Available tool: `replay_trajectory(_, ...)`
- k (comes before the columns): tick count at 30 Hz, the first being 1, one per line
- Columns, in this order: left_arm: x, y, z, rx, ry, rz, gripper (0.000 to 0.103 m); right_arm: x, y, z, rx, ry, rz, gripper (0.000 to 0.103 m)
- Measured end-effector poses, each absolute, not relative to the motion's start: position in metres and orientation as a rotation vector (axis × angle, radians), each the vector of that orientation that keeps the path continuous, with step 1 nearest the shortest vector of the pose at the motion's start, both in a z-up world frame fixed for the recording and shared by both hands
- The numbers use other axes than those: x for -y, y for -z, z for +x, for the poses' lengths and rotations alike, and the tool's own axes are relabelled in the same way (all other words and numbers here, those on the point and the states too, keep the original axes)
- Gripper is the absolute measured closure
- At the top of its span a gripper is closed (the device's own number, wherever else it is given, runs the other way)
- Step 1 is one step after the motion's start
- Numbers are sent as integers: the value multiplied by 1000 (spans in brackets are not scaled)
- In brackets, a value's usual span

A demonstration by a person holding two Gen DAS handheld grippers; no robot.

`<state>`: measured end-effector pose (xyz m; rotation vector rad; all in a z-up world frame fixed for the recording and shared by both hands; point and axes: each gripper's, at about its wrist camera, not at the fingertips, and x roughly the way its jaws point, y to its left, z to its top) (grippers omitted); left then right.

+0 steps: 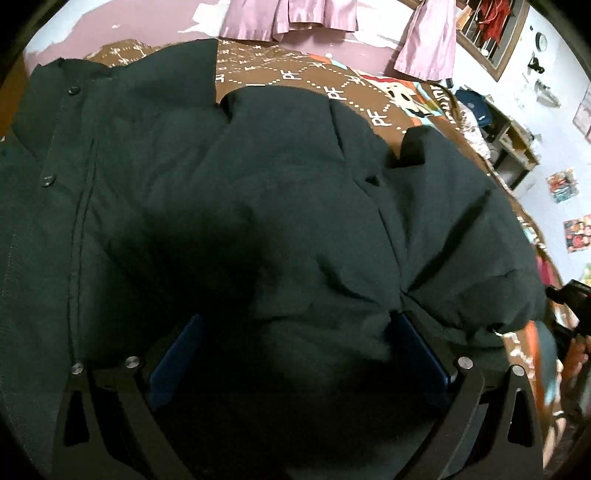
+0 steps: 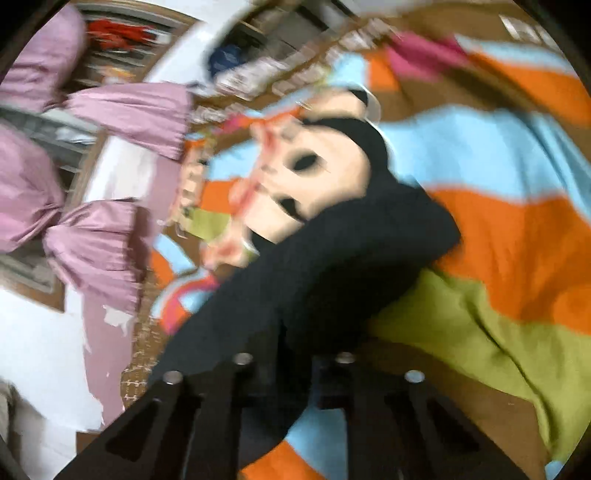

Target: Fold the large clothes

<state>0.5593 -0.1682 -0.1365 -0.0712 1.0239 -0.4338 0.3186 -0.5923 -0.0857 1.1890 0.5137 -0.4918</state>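
A large dark green padded jacket (image 1: 258,177) lies spread on the bed and fills the left wrist view, its snap-button placket (image 1: 74,206) running down the left. My left gripper (image 1: 299,350) points down into it with jaws wide apart. A puffy fold bulges between the blue pads (image 1: 177,354), and creases gather at the right-hand one. In the blurred, rolled right wrist view a dark part of the jacket (image 2: 332,258) runs up from my right gripper (image 2: 291,373). Its jaws stand close together with the cloth pinched between them, and the tips are hidden in fabric.
The bed carries a brown lettered cover (image 1: 295,74) and a cartoon blanket in orange, blue and green (image 2: 498,229). Pink curtains (image 1: 288,18) hang on the wall behind. Shelves (image 1: 509,140) stand at the right, beside the other gripper's black body (image 1: 572,299).
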Motion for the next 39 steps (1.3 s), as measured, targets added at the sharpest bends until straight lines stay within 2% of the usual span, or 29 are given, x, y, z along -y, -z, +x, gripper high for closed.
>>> replay_trajectory(7, 110, 99, 549, -1047, 447, -188, 2, 519, -44, 361, -432, 424, 581, 94)
replay_trajectory(12, 50, 71, 536, -1008, 410, -250, 2, 405, -92, 395, -386, 197, 231, 94)
replay_trajectory(15, -1, 50, 528, -970, 399, -326, 2, 324, -88, 407, -412, 55, 8, 94)
replay_trajectory(19, -51, 32, 516, -933, 389, -415, 2, 232, -51, 418, -485, -84, -287, 94)
replay_trajectory(26, -91, 19, 495, -905, 474, -486, 2, 164, 36, 426, -735, -263, -506, 92)
replay_trajectory(31, -64, 30, 502, -928, 579, -489, 2, 168, 73, 418, -852, -378, -511, 65)
replay_trajectory(33, -54, 37, 507, -942, 604, -466, 2, 178, 74, 409, -851, -403, -481, 42)
replay_trajectory(35, -41, 45, 513, -965, 612, -444, 2, 184, 73, 402, -832, -416, -466, 39)
replay_trajectory(39, -25, 57, 530, -999, 562, -392, 3, 190, 73, 391, -803, -403, -475, 39)
